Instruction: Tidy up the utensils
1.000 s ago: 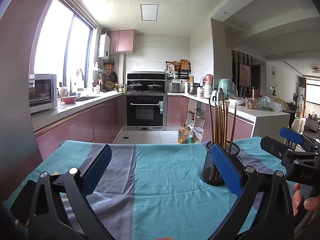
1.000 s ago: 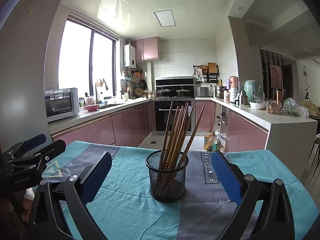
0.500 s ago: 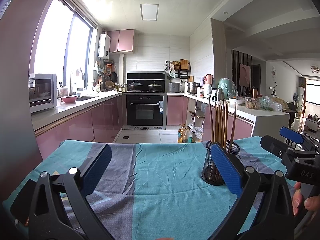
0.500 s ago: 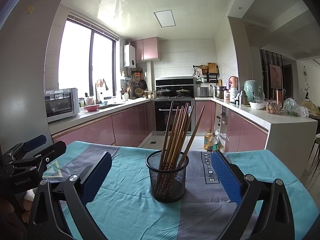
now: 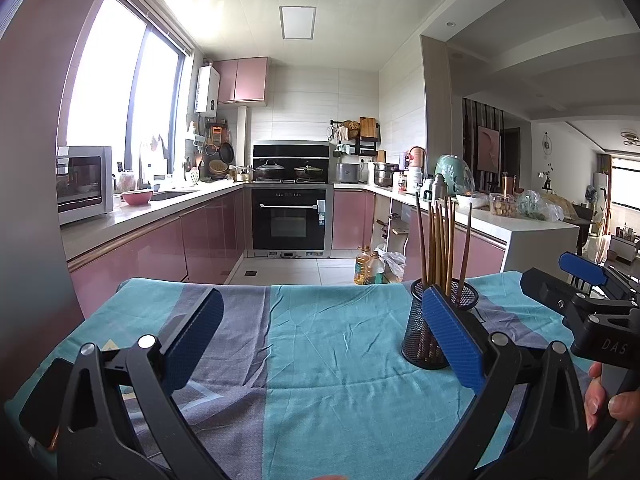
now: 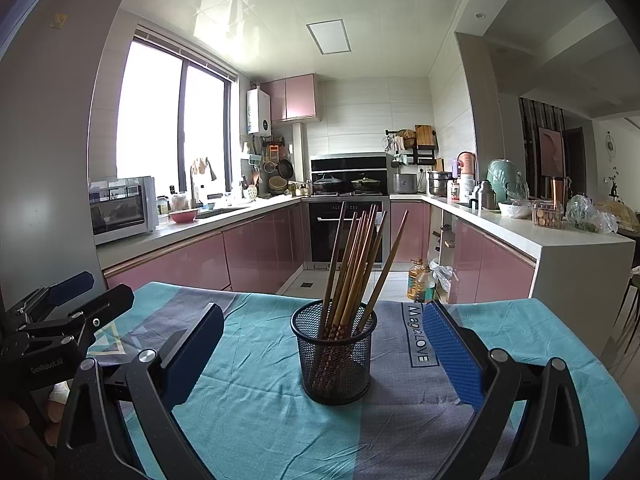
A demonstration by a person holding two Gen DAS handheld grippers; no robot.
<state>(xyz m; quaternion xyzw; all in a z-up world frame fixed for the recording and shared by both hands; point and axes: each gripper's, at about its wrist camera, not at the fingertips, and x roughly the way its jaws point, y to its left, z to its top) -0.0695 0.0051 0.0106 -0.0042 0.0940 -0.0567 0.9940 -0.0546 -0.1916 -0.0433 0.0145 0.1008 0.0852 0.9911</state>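
A black mesh holder (image 6: 334,354) stands upright on the teal and grey tablecloth (image 6: 248,360), with several brown chopsticks (image 6: 356,256) leaning in it. My right gripper (image 6: 320,356) is open and empty, its blue pads to either side of the holder and nearer the camera. My left gripper (image 5: 320,340) is open and empty over bare cloth; the holder (image 5: 430,328) and chopsticks (image 5: 442,240) stand partly behind its right pad. The left gripper shows at the left edge of the right wrist view (image 6: 60,312), the right gripper at the right edge of the left wrist view (image 5: 580,292).
The table's far edge (image 5: 320,285) drops to the kitchen floor. Pink cabinets, an oven (image 5: 290,220) and oil bottles (image 5: 370,268) stand beyond. A white counter (image 6: 560,248) with bags and jars is at the right.
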